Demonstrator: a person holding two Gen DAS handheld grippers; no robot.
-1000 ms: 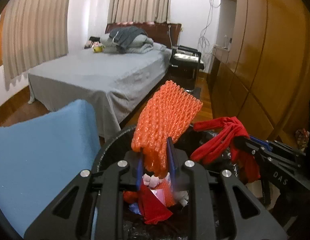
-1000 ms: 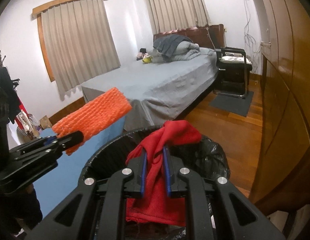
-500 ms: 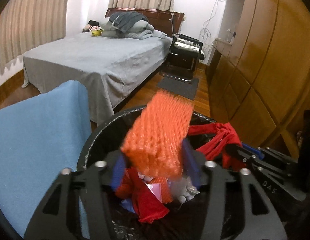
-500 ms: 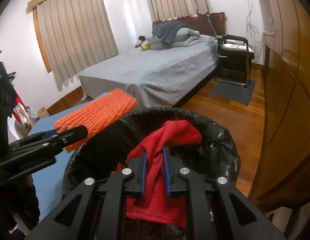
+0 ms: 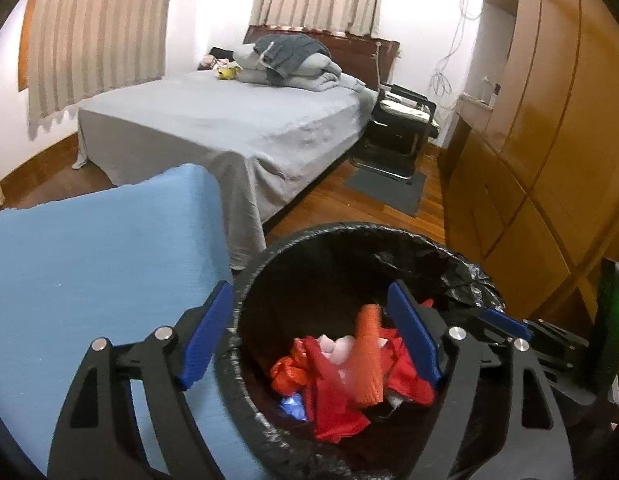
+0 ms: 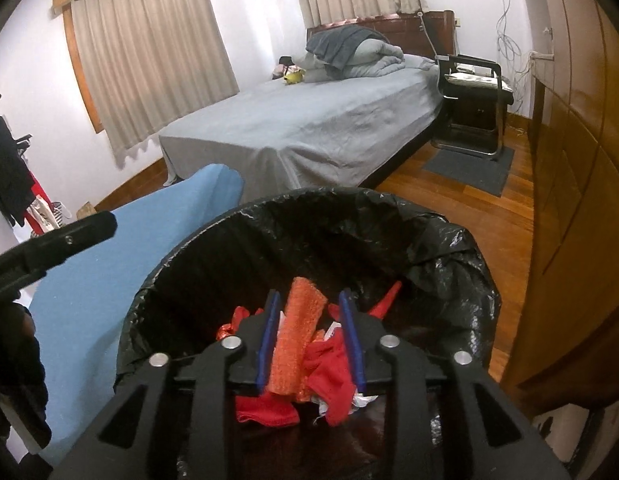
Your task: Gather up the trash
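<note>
Blue pads on our left gripper (image 5: 309, 336) stand wide apart, holding nothing, right above the lined trash bin (image 5: 309, 236); our right gripper (image 6: 311, 338) is parted and empty too. The orange foam net (image 5: 367, 360) and red cloth (image 6: 333, 376) lie loose on the pile inside. We should lift both claws straight up, keeping clear of the black liner (image 6: 449, 248) so no scrap snags
</note>
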